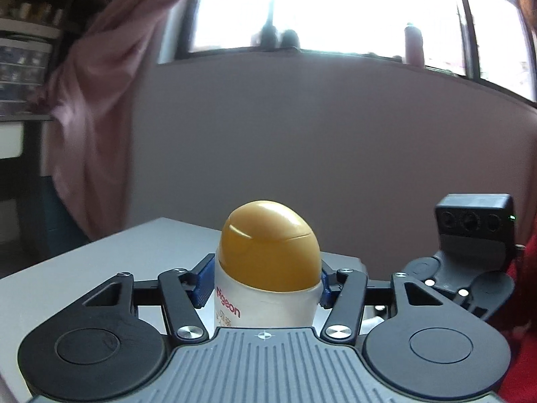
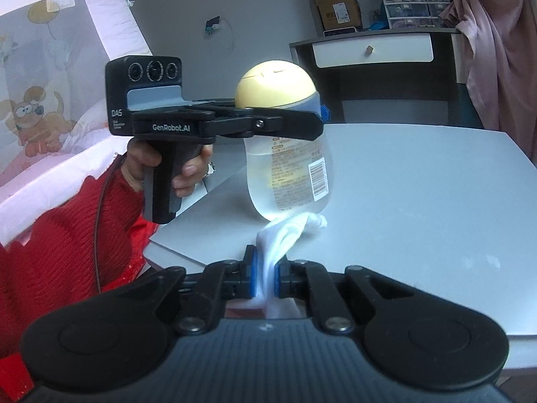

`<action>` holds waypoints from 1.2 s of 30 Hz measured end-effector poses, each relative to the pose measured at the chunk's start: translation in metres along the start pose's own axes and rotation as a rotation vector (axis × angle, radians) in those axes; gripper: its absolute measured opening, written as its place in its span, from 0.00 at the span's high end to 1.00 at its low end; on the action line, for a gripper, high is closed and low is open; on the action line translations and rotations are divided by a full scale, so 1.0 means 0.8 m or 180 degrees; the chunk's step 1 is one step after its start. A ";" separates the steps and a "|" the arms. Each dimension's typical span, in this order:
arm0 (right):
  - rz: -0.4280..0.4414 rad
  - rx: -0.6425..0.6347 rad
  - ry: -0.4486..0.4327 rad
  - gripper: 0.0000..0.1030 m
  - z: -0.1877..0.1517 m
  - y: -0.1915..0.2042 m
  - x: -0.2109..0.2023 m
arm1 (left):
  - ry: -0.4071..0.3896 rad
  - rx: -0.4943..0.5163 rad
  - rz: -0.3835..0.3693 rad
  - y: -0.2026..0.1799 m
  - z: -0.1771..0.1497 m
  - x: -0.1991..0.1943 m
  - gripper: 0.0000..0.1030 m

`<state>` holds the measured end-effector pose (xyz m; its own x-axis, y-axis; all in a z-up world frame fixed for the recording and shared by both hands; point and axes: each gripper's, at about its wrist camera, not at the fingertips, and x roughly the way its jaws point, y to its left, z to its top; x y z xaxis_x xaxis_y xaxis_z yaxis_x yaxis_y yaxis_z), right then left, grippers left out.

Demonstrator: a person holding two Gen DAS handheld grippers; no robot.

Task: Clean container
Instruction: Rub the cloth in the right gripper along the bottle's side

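A clear bottle [image 1: 265, 305] with a rounded yellow cap [image 1: 268, 245] stands upright on the grey table [image 1: 100, 268]. My left gripper [image 1: 265, 285] is shut on it, with a blue pad pressed to each side just below the cap. From the right wrist view the left gripper [image 2: 302, 114] comes in from the left and clamps the bottle [image 2: 288, 168] at its shoulder. My right gripper [image 2: 265, 278] is shut on a white cloth [image 2: 285, 231], whose free end lies against the bottle's base. A hand [image 2: 188, 168] holds the left gripper's handle.
A red sleeve [image 2: 67, 235] fills the lower left. A cot with cartoon-print sides [image 2: 40, 107] stands on the left behind it. A dark desk with a white drawer [image 2: 372, 50] and a pink curtain [image 2: 496, 50] stand beyond the table [image 2: 419, 184]. A bright window [image 1: 319, 6] lies ahead of the left gripper.
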<state>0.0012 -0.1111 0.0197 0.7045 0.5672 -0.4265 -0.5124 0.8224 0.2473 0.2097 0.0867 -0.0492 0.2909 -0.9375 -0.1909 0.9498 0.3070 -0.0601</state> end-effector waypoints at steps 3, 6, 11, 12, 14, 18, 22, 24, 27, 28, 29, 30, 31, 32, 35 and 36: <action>0.0001 0.0017 -0.0010 0.90 0.000 -0.001 -0.001 | -0.0021 -0.0065 0.0143 -0.009 -0.001 -0.003 0.46; 0.0001 0.0029 -0.0017 0.90 -0.001 -0.001 -0.003 | -0.0056 -0.0209 0.0324 -0.019 0.001 -0.007 0.47; 0.0001 0.0024 -0.0021 0.90 -0.002 -0.002 -0.005 | -0.0027 -0.0284 0.0701 -0.048 0.007 -0.010 0.51; 0.0002 0.0028 -0.0023 0.90 -0.003 -0.002 -0.006 | -0.0005 -0.0293 0.0813 -0.055 0.012 -0.009 0.52; 0.0004 0.0038 -0.0028 0.90 -0.003 -0.003 -0.007 | 0.0033 -0.0346 0.1003 -0.067 0.018 -0.008 0.52; 0.0000 0.0073 -0.0044 0.90 -0.006 -0.004 -0.010 | 0.0105 -0.0480 0.1353 -0.087 0.037 -0.011 0.54; -0.0012 0.0095 -0.0069 0.90 -0.010 -0.002 -0.013 | 0.0200 -0.0487 0.1697 -0.108 0.060 -0.011 0.55; -0.0020 0.0106 -0.0090 0.90 -0.011 -0.001 -0.016 | 0.0236 -0.0533 0.1838 -0.114 0.073 -0.012 0.56; -0.0033 0.0136 -0.0113 0.90 -0.015 -0.002 -0.021 | 0.0280 -0.0657 0.2040 -0.121 0.090 -0.015 0.56; -0.0034 0.0145 -0.0121 0.90 -0.016 -0.001 -0.022 | 0.0281 -0.0706 0.2110 -0.123 0.094 -0.014 0.56; -0.0035 0.0149 -0.0131 0.90 -0.017 0.000 -0.024 | 0.0287 -0.0756 0.2178 -0.123 0.098 -0.011 0.56; -0.0036 0.0150 -0.0141 0.90 -0.018 0.001 -0.025 | 0.0296 -0.0801 0.2254 -0.125 0.102 -0.010 0.56; -0.0038 0.0150 -0.0157 0.90 -0.020 0.002 -0.026 | 0.0302 -0.0847 0.2330 -0.127 0.105 -0.010 0.56; -0.0036 0.0153 -0.0178 0.90 -0.021 0.003 -0.028 | 0.0302 -0.0894 0.2407 -0.130 0.108 -0.009 0.56; -0.0026 0.0204 -0.0219 0.90 -0.024 0.003 -0.031 | 0.0312 -0.0983 0.2623 -0.136 0.116 -0.003 0.56; -0.0030 0.0208 -0.0231 0.90 -0.025 0.003 -0.032 | 0.0318 -0.0995 0.2697 -0.139 0.118 -0.001 0.56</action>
<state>-0.0282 -0.1244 0.0143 0.7441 0.5593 -0.3654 -0.4743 0.8274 0.3007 0.1149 0.0374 0.0504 0.8526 -0.3634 -0.3755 0.3436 0.9313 -0.1210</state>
